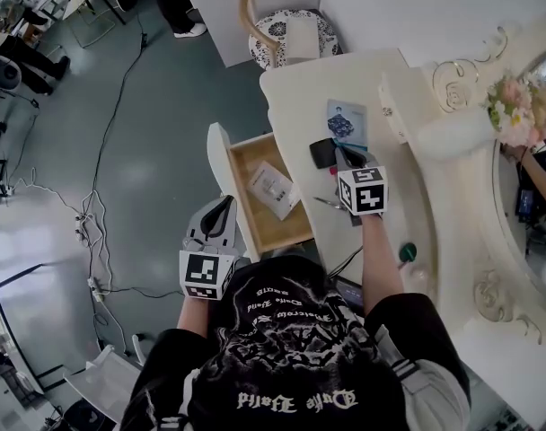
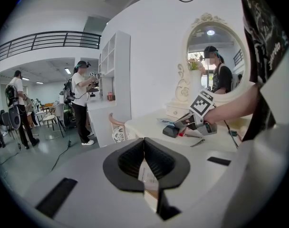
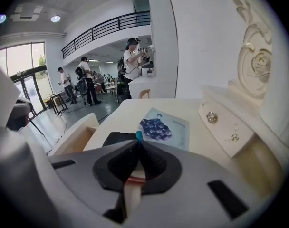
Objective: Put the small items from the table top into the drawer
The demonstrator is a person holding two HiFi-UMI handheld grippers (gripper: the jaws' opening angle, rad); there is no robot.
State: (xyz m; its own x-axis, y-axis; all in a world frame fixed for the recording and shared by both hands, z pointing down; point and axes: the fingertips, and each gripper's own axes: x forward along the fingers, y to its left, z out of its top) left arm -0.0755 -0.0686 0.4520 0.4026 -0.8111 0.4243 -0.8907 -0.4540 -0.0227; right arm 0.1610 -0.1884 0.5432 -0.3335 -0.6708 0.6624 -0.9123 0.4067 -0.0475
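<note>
My right gripper [image 1: 344, 159] [image 3: 138, 144] is over the white table top [image 1: 295, 88], shut on a thin pen-like stick with a teal tip [image 3: 138, 136]. Right beyond it lie a black case [image 1: 322, 153] [image 3: 117, 138] and a booklet with a blue picture [image 1: 347, 119] [image 3: 166, 129]. A small metal tool [image 1: 328, 203] lies on the table beside that gripper. The wooden drawer [image 1: 295, 232] stands pulled out with a white packet [image 1: 273, 189] in it. My left gripper [image 1: 222, 214] [image 2: 144, 146] is shut and empty at the drawer's front panel [image 1: 217, 155].
A green round item [image 1: 407, 253] lies near the table's front right. A raised shelf with small knobs [image 3: 225, 125], a mirror frame [image 1: 488, 241] and flowers [image 1: 520, 106] line the right side. A chair [image 1: 286, 34] stands at the far end. Cables [image 1: 93, 232] run over the floor on the left.
</note>
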